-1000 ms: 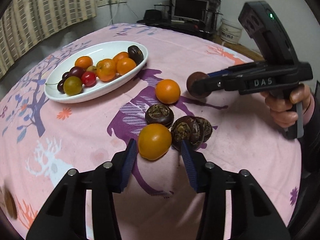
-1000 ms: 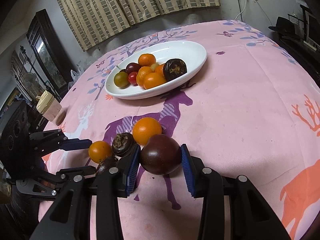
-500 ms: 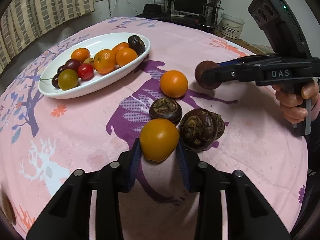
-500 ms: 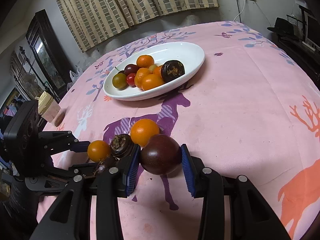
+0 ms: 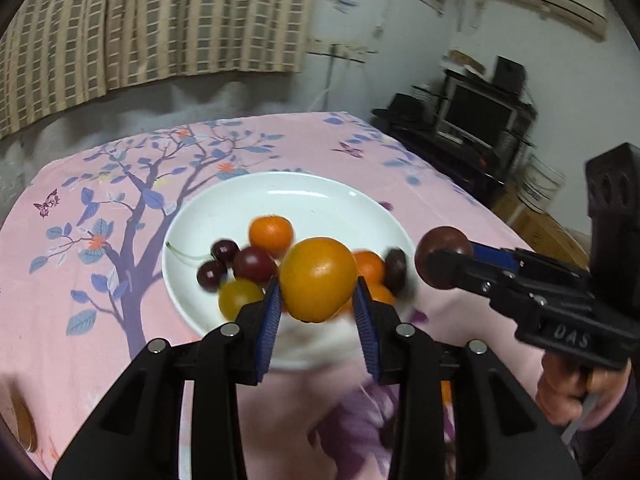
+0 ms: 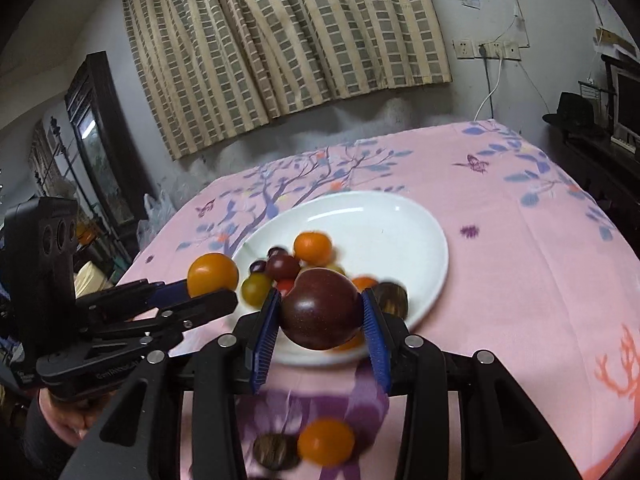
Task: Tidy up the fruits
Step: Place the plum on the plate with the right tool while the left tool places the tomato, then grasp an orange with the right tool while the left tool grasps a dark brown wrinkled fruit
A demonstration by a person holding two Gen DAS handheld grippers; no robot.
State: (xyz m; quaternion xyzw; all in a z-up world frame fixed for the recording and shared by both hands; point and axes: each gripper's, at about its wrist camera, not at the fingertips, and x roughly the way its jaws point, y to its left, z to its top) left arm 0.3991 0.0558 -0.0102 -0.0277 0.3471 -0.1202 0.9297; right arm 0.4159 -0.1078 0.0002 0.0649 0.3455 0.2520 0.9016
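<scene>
Pink-clothed surface (image 5: 100, 320) ahead: left claw (image 5: 316, 304) clamps the orange fruit (image 5: 318, 278), right claw (image 6: 322, 320) the dark plum (image 6: 320, 314); release low over bare white plate (image 5: 320, 196) beyond.

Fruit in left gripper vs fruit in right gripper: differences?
Colour: the orange fruit is bright yellow-orange; the purple fruit is dark maroon.
Holder: the orange fruit sits in the left gripper, the purple fruit in the right gripper.
Shared: both round, glossy, clamped between blue pads, held by the white plate.

Striped curtains (image 6: 280, 40), a monitor (image 5: 476, 114), a black hat (image 6: 576, 114).
</scene>
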